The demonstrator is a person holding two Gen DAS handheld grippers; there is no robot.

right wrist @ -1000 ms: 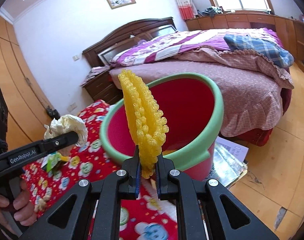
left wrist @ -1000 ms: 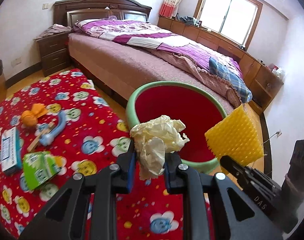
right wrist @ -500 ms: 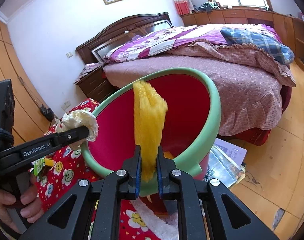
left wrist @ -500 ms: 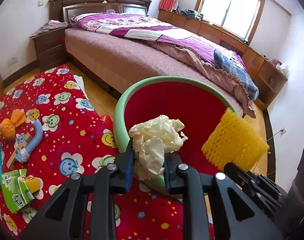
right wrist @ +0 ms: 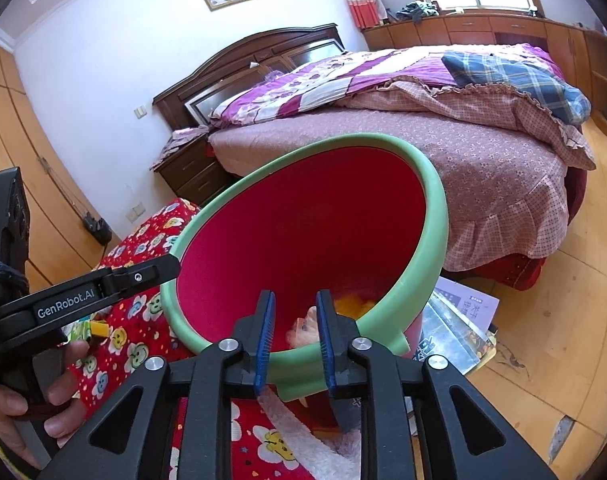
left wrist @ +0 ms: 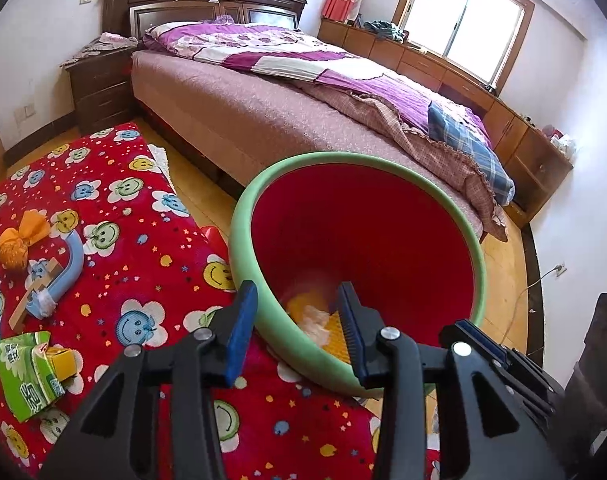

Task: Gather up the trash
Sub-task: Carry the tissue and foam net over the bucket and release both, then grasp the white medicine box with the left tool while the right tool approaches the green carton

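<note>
A: Which step is going on here?

B: The drop. The left gripper (left wrist: 299, 320) is opening its fingers with nothing between them, and the right gripper (right wrist: 293, 340) is opening too, also empty. Both are hanging just over the near rim of the red plastic bin with the green rim (left wrist: 479, 264).

A: And where is the trash itself lying?

B: Below and just beyond the fingers, at the bottom of the bin: a crumpled white paper wad (left wrist: 315, 318) is lying against a yellow foam net (left wrist: 335, 336).

A: So what is the next move calling for?

B: I'm judging that more litter is waiting. To the left of the left fingers, on the red smiley-flower blanket (left wrist: 143, 256), a green drink carton (left wrist: 25, 372) and an orange tied bag (left wrist: 17, 242) are lying well apart from the bin. Reaching them is calling for pulling back clear of the rim and swinging left.

A: Is any writing showing?

B: "GenRobot.AI" is reading in white along the left gripper's side in the right wrist view. The carton's print is too small to make out.
</note>
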